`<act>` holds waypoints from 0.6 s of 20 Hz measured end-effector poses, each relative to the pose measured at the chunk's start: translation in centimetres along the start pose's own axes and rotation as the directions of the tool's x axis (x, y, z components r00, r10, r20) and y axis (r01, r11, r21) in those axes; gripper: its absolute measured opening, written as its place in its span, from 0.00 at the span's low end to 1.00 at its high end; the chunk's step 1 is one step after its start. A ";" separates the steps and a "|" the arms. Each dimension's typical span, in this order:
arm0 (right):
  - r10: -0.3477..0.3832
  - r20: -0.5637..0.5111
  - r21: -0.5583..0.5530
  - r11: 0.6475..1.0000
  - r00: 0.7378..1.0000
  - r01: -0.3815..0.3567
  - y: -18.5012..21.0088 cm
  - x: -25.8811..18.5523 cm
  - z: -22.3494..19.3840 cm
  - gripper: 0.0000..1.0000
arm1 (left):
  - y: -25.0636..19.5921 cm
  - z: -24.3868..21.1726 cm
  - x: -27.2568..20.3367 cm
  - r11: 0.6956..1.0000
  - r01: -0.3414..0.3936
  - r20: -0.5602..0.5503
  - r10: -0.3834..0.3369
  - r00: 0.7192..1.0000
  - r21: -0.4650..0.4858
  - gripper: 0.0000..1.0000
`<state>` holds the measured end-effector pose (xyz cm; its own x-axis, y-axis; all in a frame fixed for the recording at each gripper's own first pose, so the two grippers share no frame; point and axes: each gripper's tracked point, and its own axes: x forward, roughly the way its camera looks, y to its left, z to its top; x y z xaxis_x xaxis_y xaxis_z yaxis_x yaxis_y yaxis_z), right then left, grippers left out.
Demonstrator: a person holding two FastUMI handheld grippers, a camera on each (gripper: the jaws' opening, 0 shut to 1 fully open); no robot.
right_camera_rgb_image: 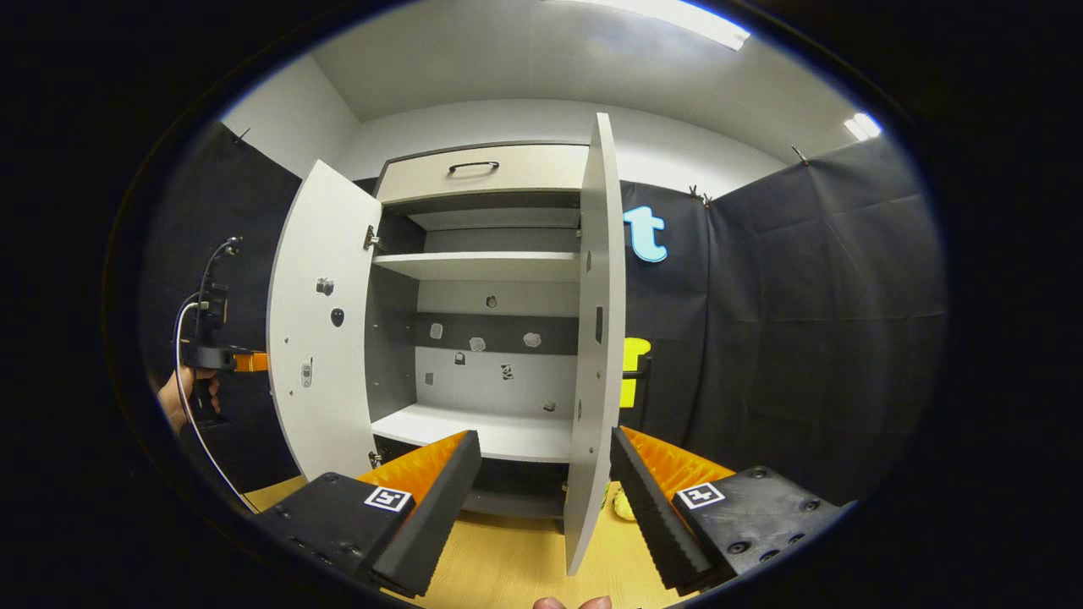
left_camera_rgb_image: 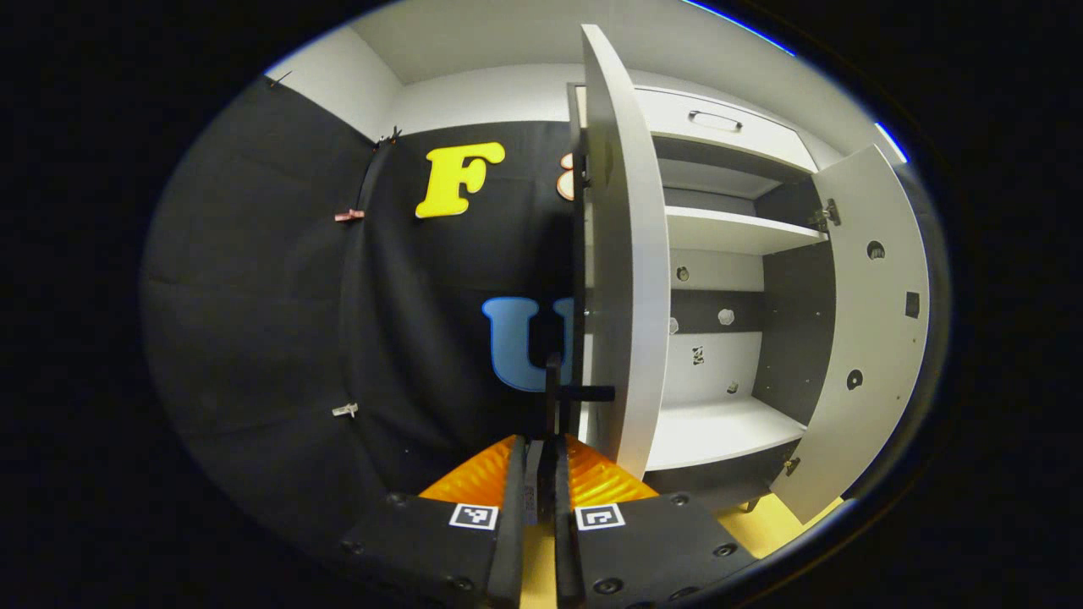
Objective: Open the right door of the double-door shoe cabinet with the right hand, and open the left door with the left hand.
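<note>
My left gripper (left_camera_rgb_image: 541,474) clenched on left door's black handle (left_camera_rgb_image: 563,393), frame centre. My right gripper (right_camera_rgb_image: 546,482) released, straddling right door (right_camera_rgb_image: 596,338) edge. Both doors open; panels stiff, light, hinge-swung; take by handle.

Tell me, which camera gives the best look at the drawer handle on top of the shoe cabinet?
The right gripper view: the drawer handle faces the camera almost squarely, dark against the pale drawer front. In the left gripper view the same handle appears from the side, slanted and fainter, beyond the edge of the open left door.
</note>
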<state>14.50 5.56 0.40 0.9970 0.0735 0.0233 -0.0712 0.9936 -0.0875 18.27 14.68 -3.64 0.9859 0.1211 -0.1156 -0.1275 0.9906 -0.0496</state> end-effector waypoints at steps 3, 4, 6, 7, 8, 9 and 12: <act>0.014 -0.004 -0.010 1.000 1.000 -0.014 0.4 -0.3 0.0 0.98 | -1.3 -0.1 -0.2 0.995 0.061 -0.004 -0.061 0.998 -0.080 0.24; 0.018 -0.003 -0.012 1.000 1.000 -0.018 0.5 -0.2 0.0 0.98 | -1.1 -0.2 -0.3 0.995 0.062 -0.005 -0.063 0.998 -0.081 0.28; 0.021 -0.001 -0.019 1.000 1.000 -0.021 0.4 0.0 0.0 0.98 | -0.8 0.0 -0.3 0.997 0.052 -0.002 -0.053 0.999 -0.065 0.29; 0.019 -0.001 -0.022 1.000 1.000 -0.019 0.3 0.0 0.1 0.98 | -0.6 -0.1 -0.3 0.997 0.045 -0.002 -0.046 0.999 -0.056 0.29; 0.016 -0.001 -0.022 1.000 1.000 -0.016 0.2 -0.1 0.0 0.98 | -0.5 0.0 -0.4 0.998 0.037 -0.002 -0.037 0.999 -0.045 0.30; 0.012 -0.002 -0.018 1.000 1.000 -0.012 0.1 -0.2 0.0 0.98 | -0.2 0.0 -0.5 0.999 0.024 -0.003 -0.024 1.000 -0.030 0.30; 0.004 -0.008 -0.004 1.000 1.000 -0.004 0.0 -0.4 -0.1 0.97 | 0.6 0.5 -1.0 1.000 -0.013 0.013 0.012 1.000 0.011 0.35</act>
<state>14.12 5.49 0.27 0.9970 0.0766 0.0147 -0.0749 0.9930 -0.0916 17.30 15.18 -3.09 0.9856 0.1342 -0.1034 -0.1386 0.9897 -0.0369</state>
